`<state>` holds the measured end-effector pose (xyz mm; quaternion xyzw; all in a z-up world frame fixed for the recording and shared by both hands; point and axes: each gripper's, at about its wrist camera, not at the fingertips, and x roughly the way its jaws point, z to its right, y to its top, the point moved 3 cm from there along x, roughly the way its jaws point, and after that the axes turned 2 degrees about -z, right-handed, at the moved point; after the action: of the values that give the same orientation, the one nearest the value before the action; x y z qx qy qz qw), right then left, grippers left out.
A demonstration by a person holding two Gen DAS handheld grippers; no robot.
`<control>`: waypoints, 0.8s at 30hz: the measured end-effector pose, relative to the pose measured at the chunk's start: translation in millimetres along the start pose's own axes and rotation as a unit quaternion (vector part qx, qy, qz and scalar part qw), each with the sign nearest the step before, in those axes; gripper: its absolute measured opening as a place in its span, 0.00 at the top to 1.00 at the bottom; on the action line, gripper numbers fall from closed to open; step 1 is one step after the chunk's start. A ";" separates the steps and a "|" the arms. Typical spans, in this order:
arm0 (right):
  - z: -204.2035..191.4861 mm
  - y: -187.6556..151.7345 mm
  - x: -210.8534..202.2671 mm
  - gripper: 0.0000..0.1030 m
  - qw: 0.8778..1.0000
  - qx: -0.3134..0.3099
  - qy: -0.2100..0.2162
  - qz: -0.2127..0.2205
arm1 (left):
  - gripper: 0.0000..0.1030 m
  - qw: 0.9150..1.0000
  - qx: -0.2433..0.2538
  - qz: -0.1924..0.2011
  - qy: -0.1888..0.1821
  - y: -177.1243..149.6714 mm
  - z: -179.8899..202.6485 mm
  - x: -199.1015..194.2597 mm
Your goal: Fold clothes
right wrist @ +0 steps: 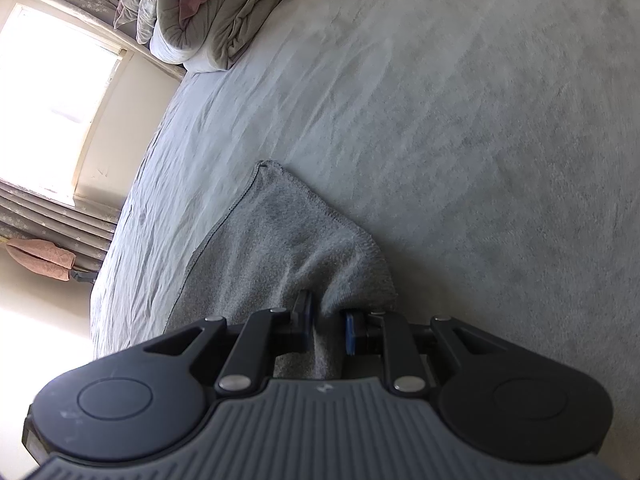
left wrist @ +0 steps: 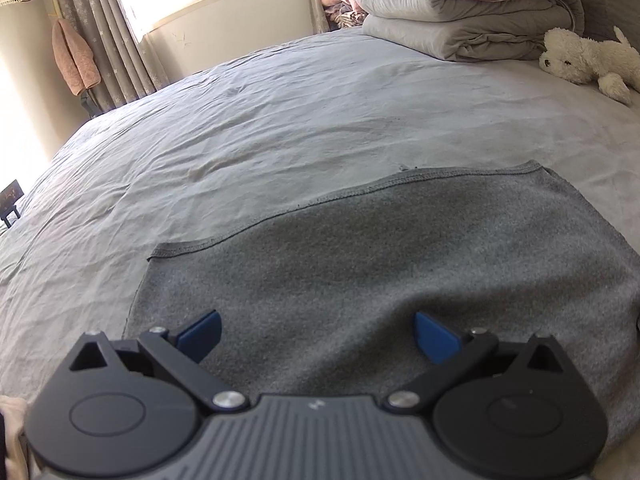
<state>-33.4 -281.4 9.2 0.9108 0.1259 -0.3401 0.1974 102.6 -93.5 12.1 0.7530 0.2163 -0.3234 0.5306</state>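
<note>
A dark grey fleece garment (left wrist: 360, 264) lies spread on the bed, its stitched hem toward the far side. My left gripper (left wrist: 318, 334) hovers over its near part, jaws wide open, blue pads apart with only cloth beneath them. In the right wrist view the same grey garment (right wrist: 280, 240) rises in a bunched fold into my right gripper (right wrist: 328, 328), whose blue pads are shut on a pinch of the cloth near its edge.
The light grey bed sheet (left wrist: 280, 120) stretches away wrinkled. Folded grey quilts (left wrist: 460, 8) and a white plush dog (left wrist: 580, 56) sit at the far end. A window, curtains and a hanging pink towel (left wrist: 74, 56) stand beyond the bed's left edge.
</note>
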 end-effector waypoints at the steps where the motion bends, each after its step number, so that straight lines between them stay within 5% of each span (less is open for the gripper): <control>1: 0.1 -0.1 -0.1 0.79 1.000 0.000 0.000 0.000 | 0.00 1.000 -0.005 -0.001 0.002 2.2 -0.6 2.5; 24: 1.0 2.3 1.1 0.79 1.000 0.005 -0.004 -0.002 | 0.00 0.998 -0.061 -0.018 0.025 38.3 -11.9 45.5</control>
<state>-32.4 -283.8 8.4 0.9100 0.1254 -0.3449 0.1931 163.0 -96.3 7.4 0.7232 0.2620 -0.3003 0.5641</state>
